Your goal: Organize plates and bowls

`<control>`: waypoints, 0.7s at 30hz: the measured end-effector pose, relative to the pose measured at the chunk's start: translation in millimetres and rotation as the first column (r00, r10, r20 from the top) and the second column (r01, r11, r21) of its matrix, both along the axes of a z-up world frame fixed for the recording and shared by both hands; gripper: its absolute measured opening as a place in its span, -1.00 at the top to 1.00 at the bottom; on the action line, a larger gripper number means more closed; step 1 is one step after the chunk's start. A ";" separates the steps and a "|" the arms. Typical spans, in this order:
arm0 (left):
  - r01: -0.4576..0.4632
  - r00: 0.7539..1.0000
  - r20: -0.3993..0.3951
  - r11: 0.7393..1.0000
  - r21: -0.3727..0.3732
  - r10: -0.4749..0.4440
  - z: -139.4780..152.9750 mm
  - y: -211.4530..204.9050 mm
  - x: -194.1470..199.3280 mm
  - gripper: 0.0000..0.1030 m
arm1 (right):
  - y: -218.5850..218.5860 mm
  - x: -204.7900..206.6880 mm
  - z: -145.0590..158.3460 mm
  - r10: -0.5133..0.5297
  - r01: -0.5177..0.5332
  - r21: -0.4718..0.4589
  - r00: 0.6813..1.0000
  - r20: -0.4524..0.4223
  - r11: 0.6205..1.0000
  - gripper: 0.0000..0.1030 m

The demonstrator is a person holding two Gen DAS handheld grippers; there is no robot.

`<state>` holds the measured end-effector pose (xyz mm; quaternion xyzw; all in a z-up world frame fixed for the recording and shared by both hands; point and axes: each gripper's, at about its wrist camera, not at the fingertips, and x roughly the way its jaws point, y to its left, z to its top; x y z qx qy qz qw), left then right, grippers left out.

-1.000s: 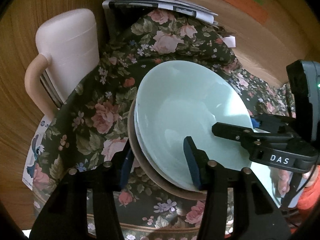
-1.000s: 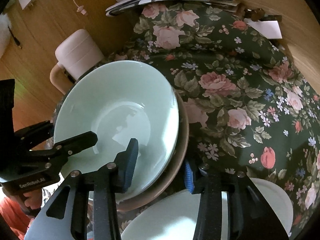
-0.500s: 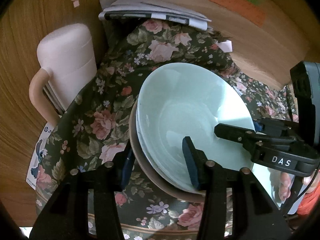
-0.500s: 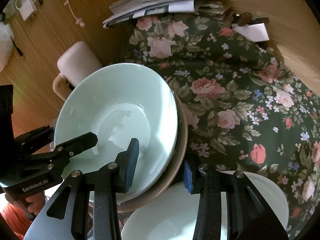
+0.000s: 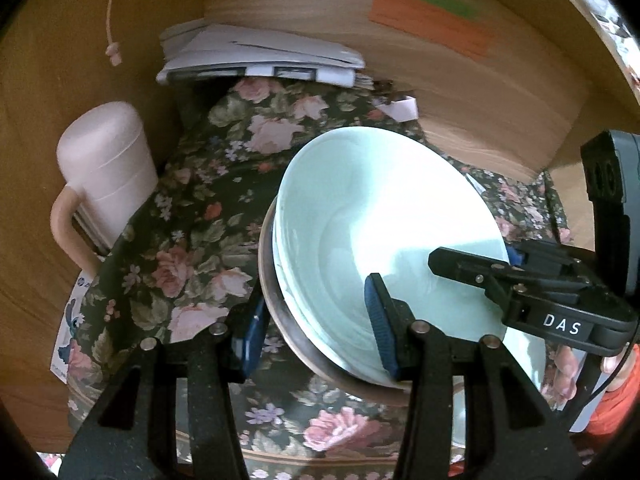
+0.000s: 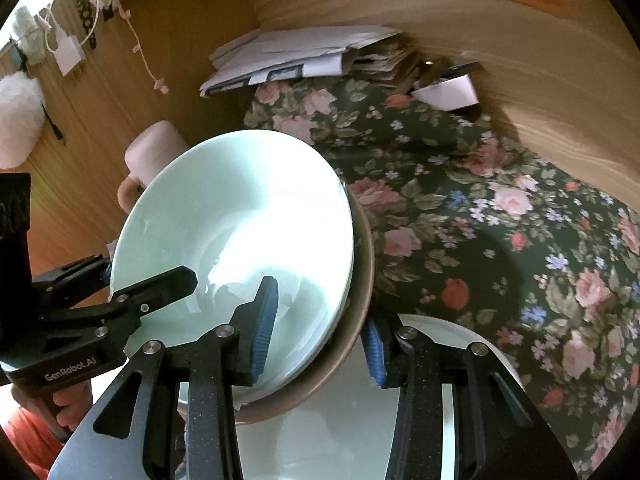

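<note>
Both grippers hold a stack of bowls (image 5: 384, 216) above the flowered tabletop (image 5: 192, 248): the left hand-held gripper (image 5: 316, 328) is clamped on its left rim, the right hand-held gripper (image 6: 320, 328) on its right rim, over a white plate (image 6: 320, 432).

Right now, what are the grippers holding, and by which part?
Both hold one bowl stack by opposite rims: left gripper clamps one edge, right gripper the other, one finger inside, one under.
</note>
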<state>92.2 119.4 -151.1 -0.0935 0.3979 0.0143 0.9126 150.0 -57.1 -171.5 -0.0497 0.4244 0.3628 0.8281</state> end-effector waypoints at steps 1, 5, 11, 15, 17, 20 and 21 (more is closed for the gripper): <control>0.007 1.000 0.002 1.000 0.001 -0.007 1.0 -3.2 -0.1 0.09 | -4.0 -0.4 0.9 -0.006 0.006 0.001 1.000 0.003 1.000 0.30; 0.033 0.999 0.007 0.999 -0.002 -0.033 4.5 -16.0 -0.6 0.09 | -12.7 0.9 3.4 -0.029 0.029 -0.002 0.999 0.012 1.000 0.30; 0.075 0.997 0.011 0.997 -0.004 -0.075 7.8 -36.1 -1.7 0.09 | -35.2 -5.6 7.2 -0.067 0.067 -0.003 0.998 0.017 0.998 0.30; 0.107 0.994 0.013 0.994 -0.010 -0.107 8.5 -49.9 -3.1 0.09 | -50.4 -10.7 8.1 -0.093 0.093 0.000 0.996 0.019 0.996 0.30; 0.123 0.992 0.012 0.992 -0.014 -0.123 7.9 -56.1 -2.8 0.09 | -58.4 -13.0 8.2 -0.107 0.107 0.004 0.994 0.017 0.994 0.30; 0.142 0.990 0.010 0.990 -0.015 -0.142 7.0 -65.3 -4.7 0.09 | -68.3 -16.8 7.6 -0.124 0.124 0.007 0.992 0.013 0.992 0.30; 0.146 0.989 0.010 0.989 -0.016 -0.146 7.0 -67.3 -5.4 0.09 | -71.5 -18.3 7.2 -0.130 0.130 0.008 0.991 0.012 0.991 0.30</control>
